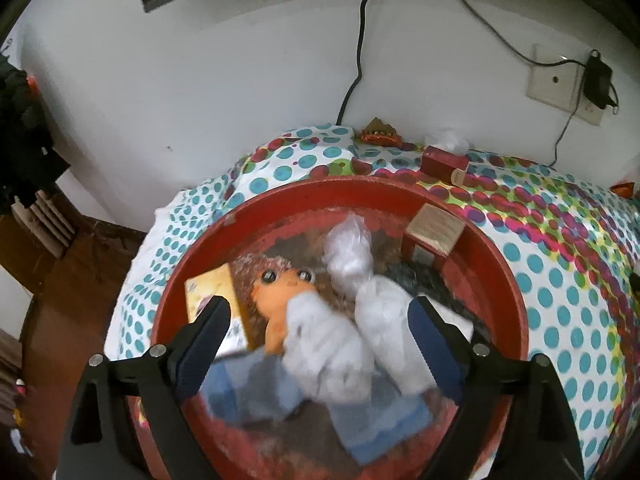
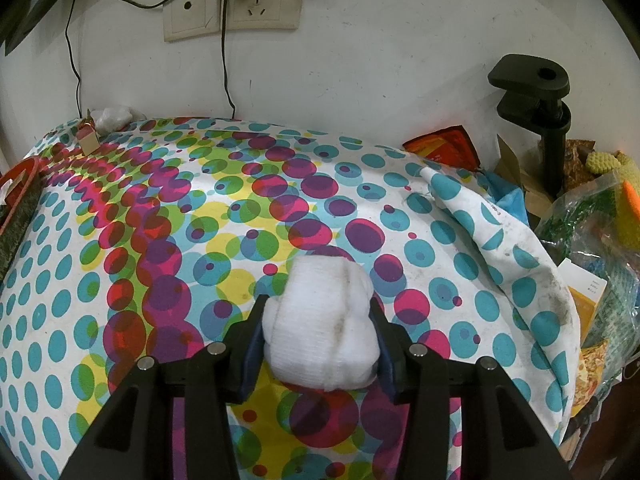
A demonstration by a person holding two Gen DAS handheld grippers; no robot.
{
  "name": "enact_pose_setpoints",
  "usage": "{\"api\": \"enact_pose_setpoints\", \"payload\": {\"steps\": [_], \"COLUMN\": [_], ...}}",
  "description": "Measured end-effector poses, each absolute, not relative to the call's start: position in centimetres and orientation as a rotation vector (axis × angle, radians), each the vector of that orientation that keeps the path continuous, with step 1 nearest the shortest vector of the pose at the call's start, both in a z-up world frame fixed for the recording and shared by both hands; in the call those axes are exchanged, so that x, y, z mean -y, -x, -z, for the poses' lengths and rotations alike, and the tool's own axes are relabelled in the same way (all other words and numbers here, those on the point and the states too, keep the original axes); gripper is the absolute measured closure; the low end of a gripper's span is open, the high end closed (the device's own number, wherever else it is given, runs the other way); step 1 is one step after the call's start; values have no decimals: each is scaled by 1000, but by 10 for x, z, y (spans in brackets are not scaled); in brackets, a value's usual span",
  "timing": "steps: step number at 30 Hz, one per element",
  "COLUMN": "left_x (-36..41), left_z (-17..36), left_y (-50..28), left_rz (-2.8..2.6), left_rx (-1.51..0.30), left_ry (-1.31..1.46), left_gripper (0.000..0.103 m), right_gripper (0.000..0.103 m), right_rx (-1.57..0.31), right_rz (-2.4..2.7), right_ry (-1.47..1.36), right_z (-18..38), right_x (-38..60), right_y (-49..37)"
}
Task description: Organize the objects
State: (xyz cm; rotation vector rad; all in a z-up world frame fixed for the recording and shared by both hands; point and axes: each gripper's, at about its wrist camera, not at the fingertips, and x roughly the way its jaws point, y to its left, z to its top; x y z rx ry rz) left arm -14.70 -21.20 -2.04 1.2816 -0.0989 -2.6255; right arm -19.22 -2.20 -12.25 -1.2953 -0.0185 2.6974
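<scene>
Closest in the right wrist view, the right gripper (image 2: 320,334) is clamped on a rolled white sock (image 2: 322,324), its jaws pressing both sides of the bundle so the soft roll cannot unfurl while carried. It is held over the spotted cloth (image 2: 168,240) that covers the table; whether the sock touches the cloth I cannot tell.

In the left wrist view, the left gripper (image 1: 318,344) hangs with its jaws spread wide and holding nothing, directly over the red basin (image 1: 516,308). Between and just under the jaws lie white rolled bundles (image 1: 352,336), blurred, on top of blue-grey cloth (image 1: 256,388). They look just dropped or about to be settled; I judge the basin is the collecting place.

Further in, an orange doll (image 1: 276,300) lies beside a yellow card (image 1: 208,292), with a crinkled plastic bag (image 1: 348,240) behind and a small brown box (image 1: 434,228) against the far wall of the basin.

Beyond the rim, on the cloth near the wall, stands a red box (image 1: 444,164). The held sock probably goes into the basin too, well off to the left.
</scene>
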Motion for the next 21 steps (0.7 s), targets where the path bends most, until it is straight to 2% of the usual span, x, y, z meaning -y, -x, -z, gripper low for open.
{"api": "enact_pose_setpoints", "payload": {"steps": [10, 21], "left_x": [213, 222], "left_z": [21, 36], "left_y": [96, 73], "left_rz": [2597, 2568], "left_rx": [88, -13], "left_ry": [-1222, -1214], "left_gripper": [3, 2], "right_gripper": [55, 56], "right_rx": [-13, -28], "right_rz": [-2663, -2635], "right_ry": [1283, 1296], "right_z": [121, 120], "right_x": [16, -20], "right_y": [192, 171]}}
